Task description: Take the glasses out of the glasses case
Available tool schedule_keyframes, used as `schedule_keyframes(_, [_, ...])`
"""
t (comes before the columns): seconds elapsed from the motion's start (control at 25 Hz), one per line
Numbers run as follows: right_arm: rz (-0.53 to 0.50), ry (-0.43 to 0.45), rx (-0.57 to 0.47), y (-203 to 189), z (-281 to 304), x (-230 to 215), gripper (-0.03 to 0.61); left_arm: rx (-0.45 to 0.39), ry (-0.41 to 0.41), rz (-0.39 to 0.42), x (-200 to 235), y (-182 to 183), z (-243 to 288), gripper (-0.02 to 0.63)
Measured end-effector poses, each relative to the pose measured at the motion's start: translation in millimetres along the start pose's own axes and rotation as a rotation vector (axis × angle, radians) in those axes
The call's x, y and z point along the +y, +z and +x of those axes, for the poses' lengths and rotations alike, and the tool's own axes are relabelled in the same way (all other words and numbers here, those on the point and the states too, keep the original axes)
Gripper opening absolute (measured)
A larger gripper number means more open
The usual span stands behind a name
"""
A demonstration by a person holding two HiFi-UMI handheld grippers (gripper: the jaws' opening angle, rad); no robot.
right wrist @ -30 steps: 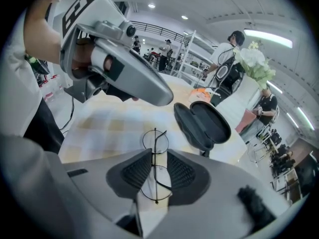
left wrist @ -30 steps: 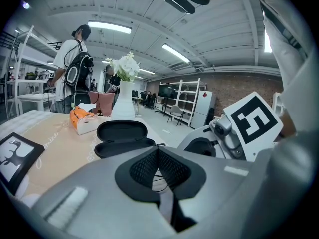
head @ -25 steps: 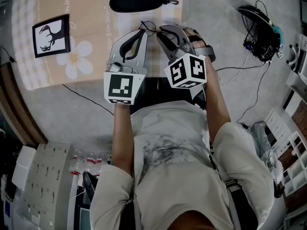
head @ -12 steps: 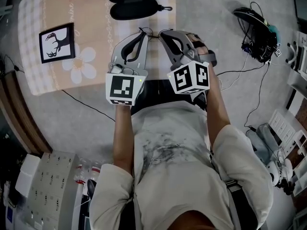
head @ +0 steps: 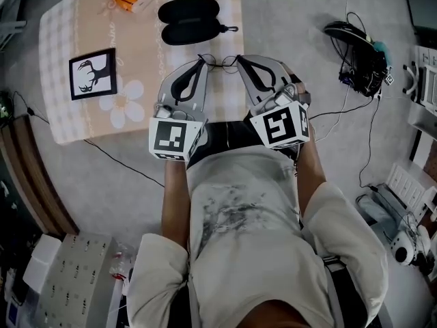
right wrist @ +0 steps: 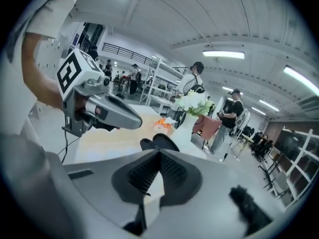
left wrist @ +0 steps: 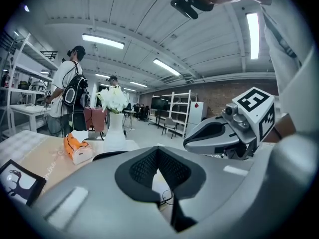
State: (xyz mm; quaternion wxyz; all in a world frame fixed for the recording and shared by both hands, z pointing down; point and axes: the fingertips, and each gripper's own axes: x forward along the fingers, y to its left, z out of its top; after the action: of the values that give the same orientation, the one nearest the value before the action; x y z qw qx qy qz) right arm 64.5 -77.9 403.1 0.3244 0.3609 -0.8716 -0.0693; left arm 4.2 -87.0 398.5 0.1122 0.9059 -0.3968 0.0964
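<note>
Left claw: my left gripper (left wrist: 158,150) has its jaws pressed together at the tips, pinching 1 end of the thin wire glasses (head: 220,61).
Right claw: my right gripper (right wrist: 159,153) is pinched on the other end.
Glasses: spanning between my 2 claws, out of the case.
Case: glasses case (head: 189,19) lies open on the table (head: 136,53), beyond the glasses.
Print: card (head: 93,74) shows a black deer on white.

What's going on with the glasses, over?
Left gripper and right gripper both shut on the glasses. Glasses out of the open glasses case. Nothing in the way.
</note>
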Motion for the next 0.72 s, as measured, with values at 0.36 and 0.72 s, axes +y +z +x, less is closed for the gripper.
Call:
schedule_keyframes(0.36, [0.044,-0.034,-0.028,16,-35,-7,0.015,-0.055,-0.026,0.021,-9,27,-18,0.008])
schedule_keyframes(0.72, [0.061,-0.035,-0.015,20,-53,-2,0.015,-0.061,-0.036,0.016,-18,29,-30,0.008])
